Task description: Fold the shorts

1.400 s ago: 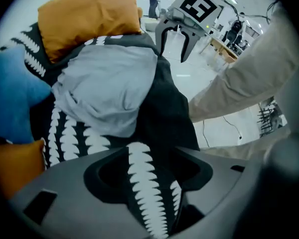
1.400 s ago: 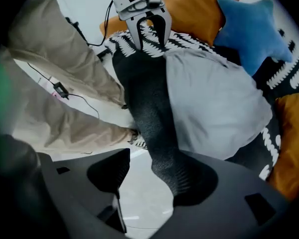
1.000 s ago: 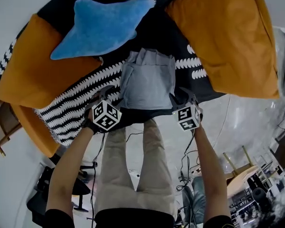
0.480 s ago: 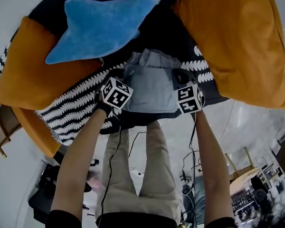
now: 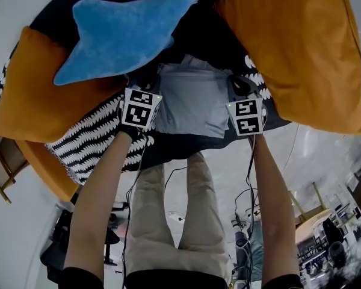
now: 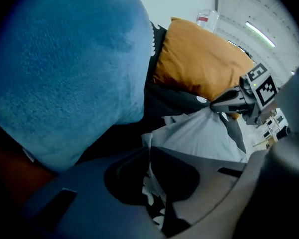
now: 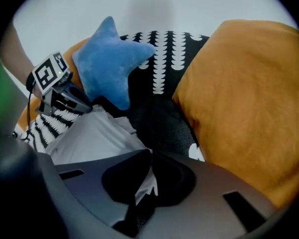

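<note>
Step in hand: grab for the next fold. The light grey fabric shorts lay flat at centre frame in the head view, on the black blanket with white leaf print, between the blue star-shaped plush cushion at upper left and the big orange cushion at upper right.

My left gripper sat at the shorts' upper-left corner. Its jaws had just been closing and were pinched together on a ridge of grey cloth. My right gripper was at the upper-right corner in the same state: just closed, jaws together with grey cloth nipped between them.

Next move, as I judged it: lift both corners together, keep the edge taut and level, carry it down-frame onto the near edge, then let go. Uneven lift would skew the fold.

Hard to read:
- In the head view, the marker cubes covered both pinch points.
- I couldn't tell how many layers each jaw had caught, or whether any blanket came with them.
- I couldn't tell the waistband from the leg end.
- The blue cushion blocked most of the left gripper view.
</note>
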Available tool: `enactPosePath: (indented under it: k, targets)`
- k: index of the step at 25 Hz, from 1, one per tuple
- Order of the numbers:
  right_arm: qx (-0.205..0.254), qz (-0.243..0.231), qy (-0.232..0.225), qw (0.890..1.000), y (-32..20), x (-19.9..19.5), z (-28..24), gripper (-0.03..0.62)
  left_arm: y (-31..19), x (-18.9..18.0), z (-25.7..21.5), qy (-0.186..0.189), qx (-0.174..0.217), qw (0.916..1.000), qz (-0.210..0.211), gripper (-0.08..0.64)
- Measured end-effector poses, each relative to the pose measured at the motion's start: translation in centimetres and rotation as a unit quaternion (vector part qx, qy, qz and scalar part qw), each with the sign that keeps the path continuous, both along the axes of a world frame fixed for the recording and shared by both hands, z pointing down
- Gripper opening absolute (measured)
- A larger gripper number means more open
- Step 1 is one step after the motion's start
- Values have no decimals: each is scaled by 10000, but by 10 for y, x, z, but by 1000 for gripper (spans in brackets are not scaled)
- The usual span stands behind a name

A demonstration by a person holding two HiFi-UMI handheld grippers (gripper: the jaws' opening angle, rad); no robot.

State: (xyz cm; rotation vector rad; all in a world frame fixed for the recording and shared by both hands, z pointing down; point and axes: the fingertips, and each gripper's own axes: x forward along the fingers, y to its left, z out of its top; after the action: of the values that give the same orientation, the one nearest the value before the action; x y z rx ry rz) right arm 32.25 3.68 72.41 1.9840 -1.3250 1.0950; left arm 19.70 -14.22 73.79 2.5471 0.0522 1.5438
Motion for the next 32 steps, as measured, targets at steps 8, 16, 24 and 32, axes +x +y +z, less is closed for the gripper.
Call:
enactPosePath:
  k: [8,16,24,32]
  targets:
    - [230,1243,115,9919,28,8,-9,106,-2,-20,-6,74,-44,9995,-301,190]
    - [466,2200,-1188,9671,82,-37,-1,143,37,-58,-18,-428,-701,9948,-602,240]
    - [58,2542,-1861,9491,73,-101,37,304,59,-76,29,-926,-1367,9811,-1010,305]
    - [-202,2206,-1656,9610,38,-120,40,196,61,-75,31,-973,-1006,9844,-1063,262]
